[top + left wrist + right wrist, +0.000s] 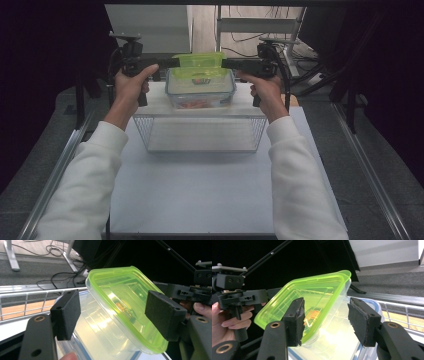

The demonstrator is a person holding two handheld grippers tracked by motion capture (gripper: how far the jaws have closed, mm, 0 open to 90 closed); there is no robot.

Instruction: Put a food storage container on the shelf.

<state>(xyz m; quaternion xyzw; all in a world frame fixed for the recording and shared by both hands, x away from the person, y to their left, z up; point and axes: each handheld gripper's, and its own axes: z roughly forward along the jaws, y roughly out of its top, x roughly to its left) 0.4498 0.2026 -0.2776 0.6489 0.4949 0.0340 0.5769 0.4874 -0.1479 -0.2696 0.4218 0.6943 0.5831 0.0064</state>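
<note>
High view: both grippers' fingers off lid (199, 61).

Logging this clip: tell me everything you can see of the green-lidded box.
The green-lidded box is a small clear plastic tub with a translucent lime lid, shut. It lies tilted on the rim of a bigger clear container. The open jaws of the left hand-held gripper and right hand-held gripper flank it without pressing.

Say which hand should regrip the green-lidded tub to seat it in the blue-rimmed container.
Right, marginally. The right gripper has the green-lidded tub's lid edge and clear wall between its open fingers. The left gripper's open fingers frame mostly the lid's top face. Close call.
</note>
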